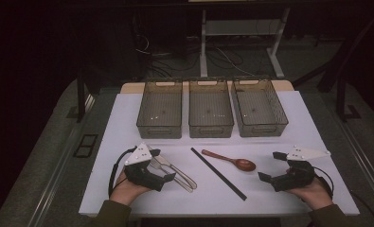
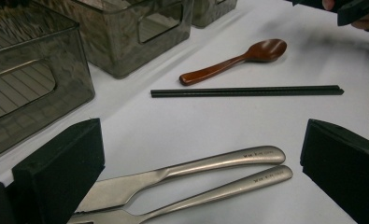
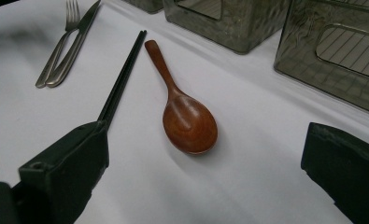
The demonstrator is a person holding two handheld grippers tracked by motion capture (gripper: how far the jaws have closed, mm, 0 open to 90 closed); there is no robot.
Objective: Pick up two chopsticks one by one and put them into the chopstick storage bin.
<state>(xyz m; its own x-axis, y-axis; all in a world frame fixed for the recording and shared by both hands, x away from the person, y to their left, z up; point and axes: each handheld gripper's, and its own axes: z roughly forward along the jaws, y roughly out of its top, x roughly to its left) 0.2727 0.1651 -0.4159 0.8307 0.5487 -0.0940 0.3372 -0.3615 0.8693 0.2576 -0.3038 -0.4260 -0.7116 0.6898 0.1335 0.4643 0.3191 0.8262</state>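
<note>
Your left gripper (image 1: 162, 165) stands with its jaws wide apart and holds nothing; it hovers over the blade ends of the steel knife (image 2: 182, 170) and fork (image 2: 205, 193), which lie side by side on the white table (image 1: 128, 123), handles pointing away from it. Your right gripper (image 1: 272, 166) is just as wide and also empty, its jaws facing the bowl of the wooden spoon (image 3: 184, 116) without touching it. The spoon is reddish brown and glossy, lying bowl up, just beside the pair of black chopsticks (image 1: 218, 173), which run diagonally between spoon and cutlery. Three smoky, see-through bins (image 1: 211, 113) stand in a row farther back.
</note>
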